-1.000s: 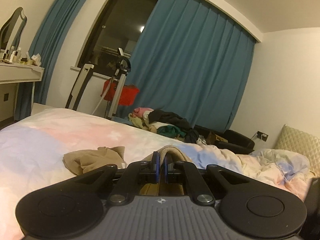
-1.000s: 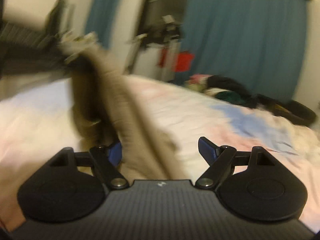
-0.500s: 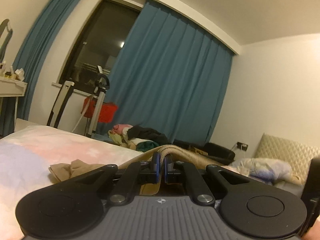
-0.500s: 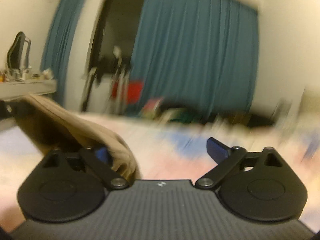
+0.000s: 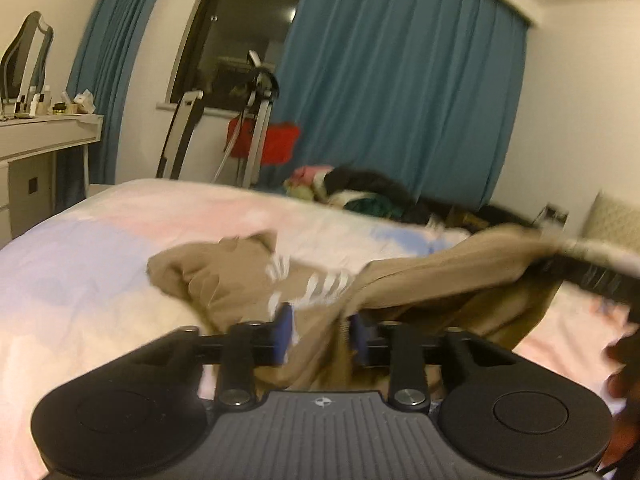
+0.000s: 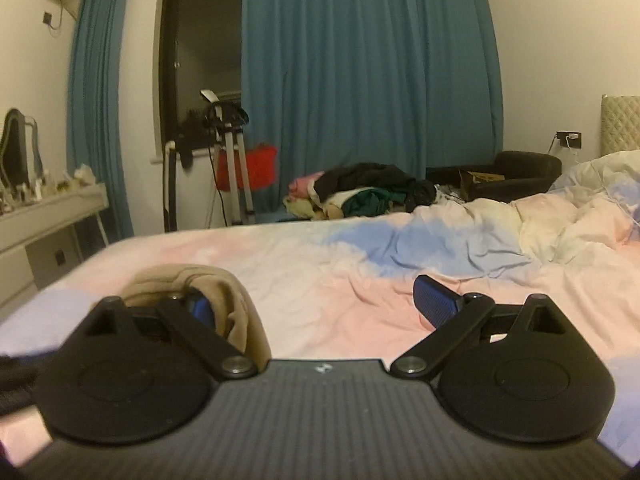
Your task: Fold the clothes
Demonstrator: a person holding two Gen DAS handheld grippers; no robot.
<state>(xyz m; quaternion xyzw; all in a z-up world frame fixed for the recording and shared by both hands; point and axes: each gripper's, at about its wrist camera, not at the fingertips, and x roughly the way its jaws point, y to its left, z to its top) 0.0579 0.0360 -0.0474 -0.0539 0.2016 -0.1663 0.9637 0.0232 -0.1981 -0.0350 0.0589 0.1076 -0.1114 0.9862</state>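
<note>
Across the near part of the bed (image 5: pixel 120 248) lies the tan garment (image 5: pixel 224 276), crumpled, with white markings on it. One bunch of it sits on the pastel bedcover toward the left; another length rises to the right and drapes over the right hand-held gripper (image 5: pixel 592 276), which shows there as a dark blurred bar. A fold of the same cloth runs down between the blue pads of the left hand-held gripper (image 5: pixel 318 334). A second ago those pads were pinched tight on the fold; its jaws have just been opening, and the pads now stand apart with the cloth loose between them, though blur hides whether the right pad still brushes it.

From the right wrist view, the right hand-held gripper (image 6: pixel 320 304) is spread wide. The garment (image 6: pixel 236 304) is draped over its left finger only, with bare bedcover between the pads. A second ago the cloth hung higher and crossed the gap.

Beyond the bed, a heap of clothes (image 6: pixel 360 194) lies by the blue curtain (image 6: pixel 368 64). A desk (image 5: pixel 44 136) with small bottles stands at the far left, and a red bag (image 5: pixel 264 142) hangs on a stand below the dark window (image 5: pixel 248 28).
</note>
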